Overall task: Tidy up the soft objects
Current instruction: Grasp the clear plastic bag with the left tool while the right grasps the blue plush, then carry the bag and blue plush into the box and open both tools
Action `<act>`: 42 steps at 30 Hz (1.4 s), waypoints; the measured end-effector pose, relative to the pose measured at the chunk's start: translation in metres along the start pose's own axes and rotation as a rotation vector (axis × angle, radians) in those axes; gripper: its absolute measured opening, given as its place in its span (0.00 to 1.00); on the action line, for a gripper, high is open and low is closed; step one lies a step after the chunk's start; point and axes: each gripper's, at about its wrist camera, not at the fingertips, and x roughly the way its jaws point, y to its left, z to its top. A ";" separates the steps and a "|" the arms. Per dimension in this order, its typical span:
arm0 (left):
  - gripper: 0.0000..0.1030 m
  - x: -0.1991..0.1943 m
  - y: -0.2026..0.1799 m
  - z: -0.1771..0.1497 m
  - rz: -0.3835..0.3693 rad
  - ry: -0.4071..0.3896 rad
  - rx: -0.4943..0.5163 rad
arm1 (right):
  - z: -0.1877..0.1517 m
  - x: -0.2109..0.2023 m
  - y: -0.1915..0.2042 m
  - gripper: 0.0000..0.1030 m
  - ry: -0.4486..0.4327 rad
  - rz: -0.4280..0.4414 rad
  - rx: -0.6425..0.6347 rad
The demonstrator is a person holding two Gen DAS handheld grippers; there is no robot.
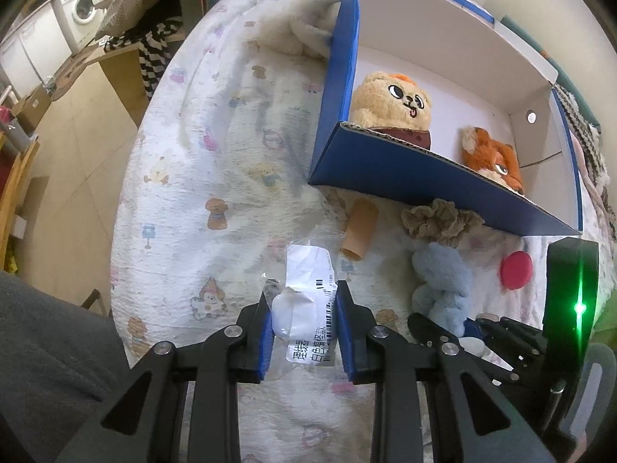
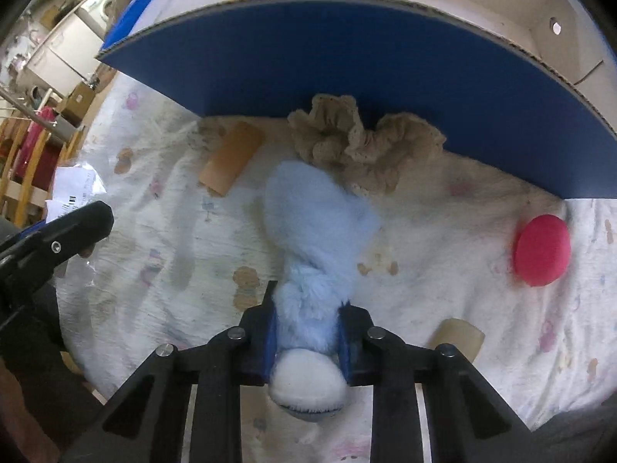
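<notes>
My left gripper [image 1: 304, 305] is closed around a clear plastic packet with a white label [image 1: 306, 301] that lies on the printed bedsheet [image 1: 216, 177]. My right gripper [image 2: 308, 316] is shut on a light blue plush toy [image 2: 316, 231], which lies on the sheet; the toy also shows in the left wrist view [image 1: 443, 281]. A blue cardboard box [image 1: 385, 166] with a white inside holds a tan bear plush [image 1: 393, 104] and an orange fox plush [image 1: 493, 158]. A beige lace scrunchie [image 2: 358, 142] lies against the box wall [image 2: 347, 58].
A tan tube-shaped piece [image 2: 231, 162] lies left of the scrunchie. A red round cushion [image 2: 541, 249] lies at the right. A pale beige piece [image 2: 459, 337] lies near my right gripper. A cream plush [image 1: 308, 27] lies behind the box. The floor [image 1: 69, 135] is beyond the bed's left edge.
</notes>
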 end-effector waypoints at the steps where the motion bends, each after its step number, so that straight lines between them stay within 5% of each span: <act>1: 0.25 0.000 0.000 0.000 -0.001 0.000 0.002 | -0.001 -0.002 0.000 0.22 -0.012 0.005 -0.010; 25: 0.24 -0.002 -0.015 -0.004 0.028 -0.036 0.068 | -0.038 -0.131 -0.038 0.20 -0.245 0.095 -0.031; 42: 0.24 -0.095 -0.049 0.068 -0.041 -0.244 0.108 | 0.018 -0.211 -0.053 0.20 -0.446 0.122 -0.017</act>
